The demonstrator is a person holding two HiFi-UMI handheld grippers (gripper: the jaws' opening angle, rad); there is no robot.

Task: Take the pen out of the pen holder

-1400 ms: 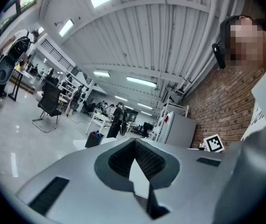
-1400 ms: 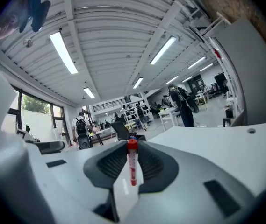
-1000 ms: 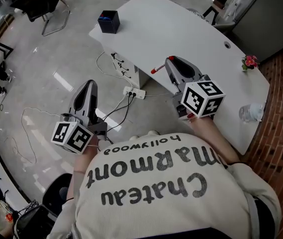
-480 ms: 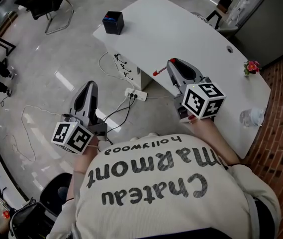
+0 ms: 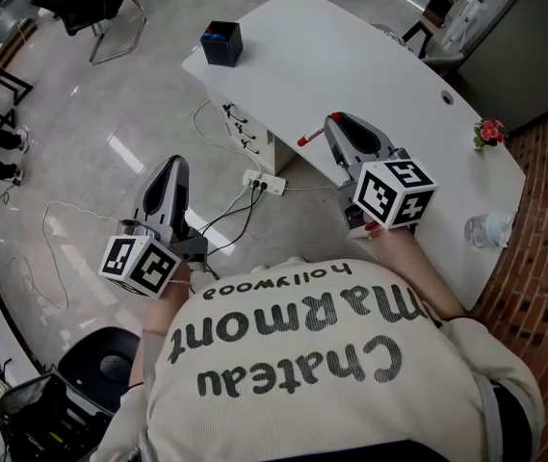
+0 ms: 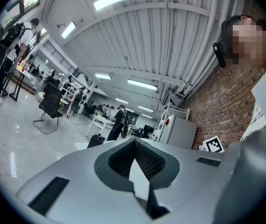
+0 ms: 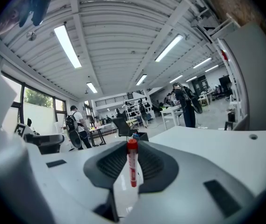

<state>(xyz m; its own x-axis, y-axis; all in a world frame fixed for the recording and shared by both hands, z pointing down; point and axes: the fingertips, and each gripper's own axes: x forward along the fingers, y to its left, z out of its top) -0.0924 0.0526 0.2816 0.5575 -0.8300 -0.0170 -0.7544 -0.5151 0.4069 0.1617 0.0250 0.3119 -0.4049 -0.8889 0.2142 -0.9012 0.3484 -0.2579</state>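
My right gripper (image 5: pixel 330 122) hangs over the near edge of the white table (image 5: pixel 389 75), shut on a red pen (image 5: pixel 308 137). The pen (image 7: pixel 132 161) stands upright between the jaws, cap on top. The black pen holder (image 5: pixel 221 43) sits at the table's far left corner, well away from both grippers; it shows small behind the pen (image 7: pixel 141 136) and holds other pens. My left gripper (image 5: pixel 169 165) is over the floor to the left of the table, shut with nothing in it (image 6: pixel 134 143). The pen holder (image 6: pixel 95 140) also appears far ahead of it.
A pink flower (image 5: pixel 486 131) and a clear plastic cup (image 5: pixel 488 227) sit at the table's right end by the brick wall (image 5: pixel 543 258). A power strip (image 5: pixel 259 179) with cables lies on the floor under the table's edge. A dark chair (image 5: pixel 47 417) stands at lower left.
Neither gripper has moved and the pen stays gripped. The head view has shifted slightly, and the dark chair at lower left has come further into view.
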